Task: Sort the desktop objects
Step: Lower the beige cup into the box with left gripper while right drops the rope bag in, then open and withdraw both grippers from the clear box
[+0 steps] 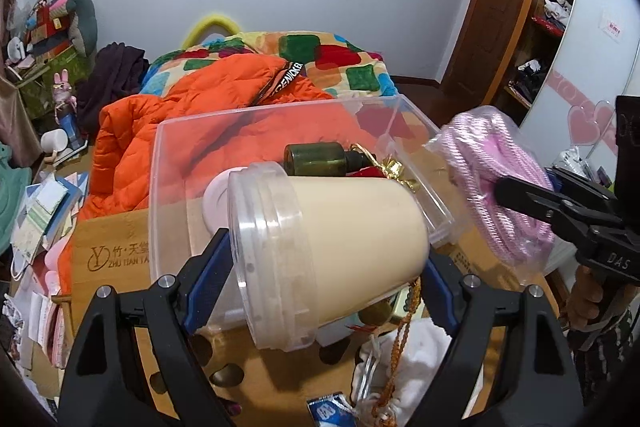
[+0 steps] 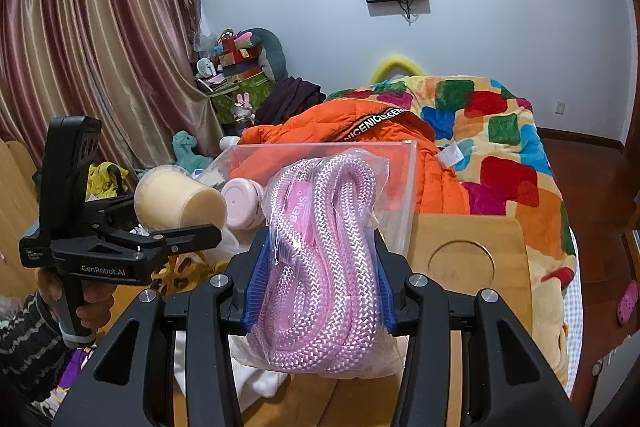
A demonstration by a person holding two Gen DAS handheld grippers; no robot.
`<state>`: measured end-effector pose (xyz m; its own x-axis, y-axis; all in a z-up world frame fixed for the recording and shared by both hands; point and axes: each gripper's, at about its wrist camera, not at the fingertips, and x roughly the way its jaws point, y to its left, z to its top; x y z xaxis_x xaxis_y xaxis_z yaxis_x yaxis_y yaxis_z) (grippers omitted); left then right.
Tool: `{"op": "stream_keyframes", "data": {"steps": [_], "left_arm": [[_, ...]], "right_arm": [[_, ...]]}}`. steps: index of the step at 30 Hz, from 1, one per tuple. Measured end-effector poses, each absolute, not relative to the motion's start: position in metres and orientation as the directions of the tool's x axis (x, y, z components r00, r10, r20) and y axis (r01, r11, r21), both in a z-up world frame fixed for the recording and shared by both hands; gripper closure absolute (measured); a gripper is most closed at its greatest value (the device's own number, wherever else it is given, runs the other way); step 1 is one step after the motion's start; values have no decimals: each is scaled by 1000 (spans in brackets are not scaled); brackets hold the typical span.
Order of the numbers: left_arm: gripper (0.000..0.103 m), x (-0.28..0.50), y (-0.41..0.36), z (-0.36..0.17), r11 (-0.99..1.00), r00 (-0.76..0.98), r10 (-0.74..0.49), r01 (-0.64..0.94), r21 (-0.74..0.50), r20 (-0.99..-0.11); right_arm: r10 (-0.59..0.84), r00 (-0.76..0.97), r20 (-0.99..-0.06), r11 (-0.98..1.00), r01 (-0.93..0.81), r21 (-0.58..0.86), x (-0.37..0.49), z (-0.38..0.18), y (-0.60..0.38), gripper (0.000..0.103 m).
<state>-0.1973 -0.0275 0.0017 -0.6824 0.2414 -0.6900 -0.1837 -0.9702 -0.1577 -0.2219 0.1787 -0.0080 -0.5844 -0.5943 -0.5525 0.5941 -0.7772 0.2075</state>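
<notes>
At the left, the left gripper [image 1: 320,259] has its blue-padded fingers [image 1: 208,279] spread wide and pressed on the sides of a cream-coloured plastic cup with a clear ribbed lid [image 1: 332,247], held tilted on its side with the lid toward the camera; the wide grip seems chosen to span the cup's broad body. The cup hangs just above the near wall of a clear rectangular plastic storage bin [image 1: 176,147], which sits on a light wooden tray table [image 1: 108,247] and looks like the sorting target. Inside the bin lie a pale pink round container [image 1: 214,197] and a dark green bottle [image 1: 316,159] beside a red-and-gold trinket [image 1: 384,171]. Further right, the right gripper [image 2: 316,291] pinches a bagged coil of pink braided rope [image 2: 320,259] between its narrowly set blue fingers [image 2: 256,291], the soft bundle bulging above and below the pads. The rope hangs near the bin's right corner, just outside its wall. Loose items, including a white drawstring pouch [image 1: 404,359], crowd the table's near edge under the left gripper, while the right half of the table [image 2: 472,267] is bare. The bin's middle has free room, but both loads approach the same opening, so one probably should go first.
</notes>
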Motion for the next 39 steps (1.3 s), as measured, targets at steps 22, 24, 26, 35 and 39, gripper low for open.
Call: {"op": "stream_keyframes", "data": {"steps": [22, 24, 26, 35, 39], "left_arm": [[17, -210, -25, -12, -969, -671, 243, -204, -141, -700], [17, -209, -26, -11, -965, -672, 258, -211, -155, -694], [17, -208, -26, -10, -966, -675, 255, -208, -153, -693], [16, -199, -35, -9, -973, -688, 230, -180, -145, -688], [16, -192, -40, -5, -974, -694, 228, -168, -155, -683]], "right_arm": [[-600, -494, -630, -752, 618, 231, -274, -32, 136, 57], [-589, -507, -629, -761, 611, 219, -274, -32, 136, 55], [-566, -530, -632, -778, 597, 196, -275, -32, 136, 53], [-483, -603, -635, -818, 570, 80, -265, -26, 130, 51], [-486, -615, -621, -811, 582, 59, -253, -17, 131, 41]]}}
